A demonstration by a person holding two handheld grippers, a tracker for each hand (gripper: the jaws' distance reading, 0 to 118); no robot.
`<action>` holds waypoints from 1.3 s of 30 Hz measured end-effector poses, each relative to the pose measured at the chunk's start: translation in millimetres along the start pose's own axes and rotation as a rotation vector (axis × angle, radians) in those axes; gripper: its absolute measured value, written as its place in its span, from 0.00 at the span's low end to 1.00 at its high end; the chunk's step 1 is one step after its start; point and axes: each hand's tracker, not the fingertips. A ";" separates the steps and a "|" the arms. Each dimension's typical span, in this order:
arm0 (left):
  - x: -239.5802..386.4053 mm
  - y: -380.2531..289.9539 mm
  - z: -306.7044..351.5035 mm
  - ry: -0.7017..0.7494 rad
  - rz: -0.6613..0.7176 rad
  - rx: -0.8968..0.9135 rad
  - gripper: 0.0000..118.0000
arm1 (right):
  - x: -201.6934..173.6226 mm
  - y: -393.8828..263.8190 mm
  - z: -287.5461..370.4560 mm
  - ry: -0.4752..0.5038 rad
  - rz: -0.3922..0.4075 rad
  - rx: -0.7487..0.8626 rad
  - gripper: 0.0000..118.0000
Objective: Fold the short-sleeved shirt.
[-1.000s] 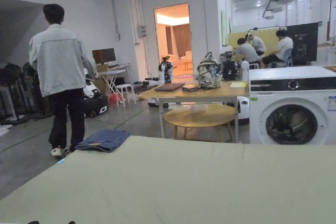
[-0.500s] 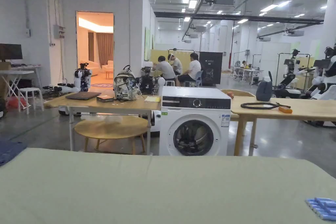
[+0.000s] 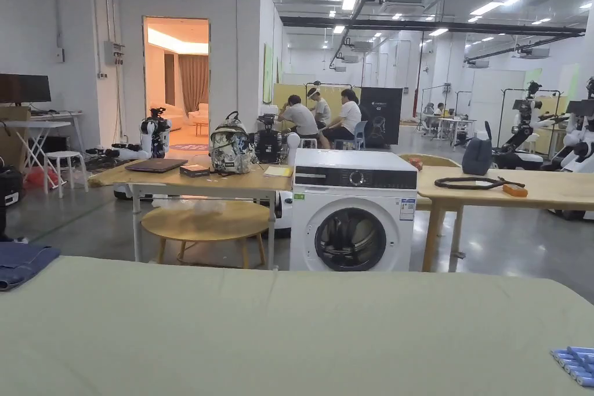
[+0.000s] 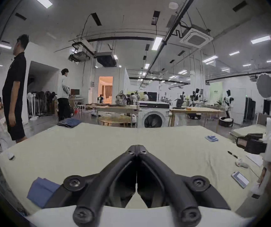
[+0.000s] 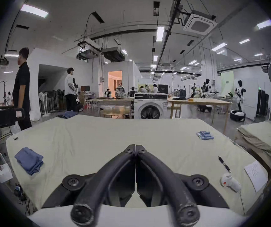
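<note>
Left gripper (image 4: 136, 150) and right gripper (image 5: 135, 148): jaws pressed together, holding nothing, above pale green table (image 5: 98, 142). Folded blue shirt (image 5: 29, 159) at near left corner, seen from both gripper views; head view catching second folded blue garment (image 3: 20, 262) at far left corner. One pen (image 5: 224, 164), one paper sheet (image 5: 255, 174), one cluster of blue batteries (image 5: 205, 135).

1. The blue shirt (image 5: 29, 160) lies folded into a compact, layered bundle.
2. It rests near the left edge of the pale green surface (image 5: 108, 137), touching neither gripper.

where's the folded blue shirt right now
The folded blue shirt lies on the green table at its near left corner in the right gripper view, far from the blue batteries on the right side.
</note>
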 end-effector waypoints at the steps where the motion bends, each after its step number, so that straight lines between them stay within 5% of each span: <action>1: 0.0 -0.4 1.0 0.000 -0.003 0.003 0.00 | 0.0 0.6 -0.1 0.004 0.000 -0.001 0.00; 14: -2.5 -1.8 4.1 -0.033 0.030 0.016 0.00 | 3.9 2.6 5.5 -0.012 -0.041 0.027 0.00; 16: -1.3 -1.4 4.5 -0.028 0.026 0.023 0.10 | 4.2 1.6 5.1 -0.006 -0.041 0.027 0.18; 17: -0.5 -0.7 4.9 -0.024 0.015 0.027 0.30 | 3.9 1.4 4.9 0.000 -0.038 0.026 0.46; 19: 1.2 -0.1 4.5 -0.018 -0.009 0.025 0.60 | 0.6 2.1 4.2 -0.006 -0.018 0.020 0.81; 22: 3.4 -1.2 2.7 -0.017 -0.017 0.012 0.73 | -1.9 1.5 3.9 -0.014 -0.005 0.026 0.91; 23: 3.3 -2.2 2.9 -0.021 -0.008 0.012 0.86 | -3.4 1.8 5.0 -0.011 -0.004 0.034 0.98; 39: -4.3 -1.9 5.1 -0.007 0.047 0.023 0.92 | -4.2 6.7 6.4 0.010 -0.045 0.039 0.99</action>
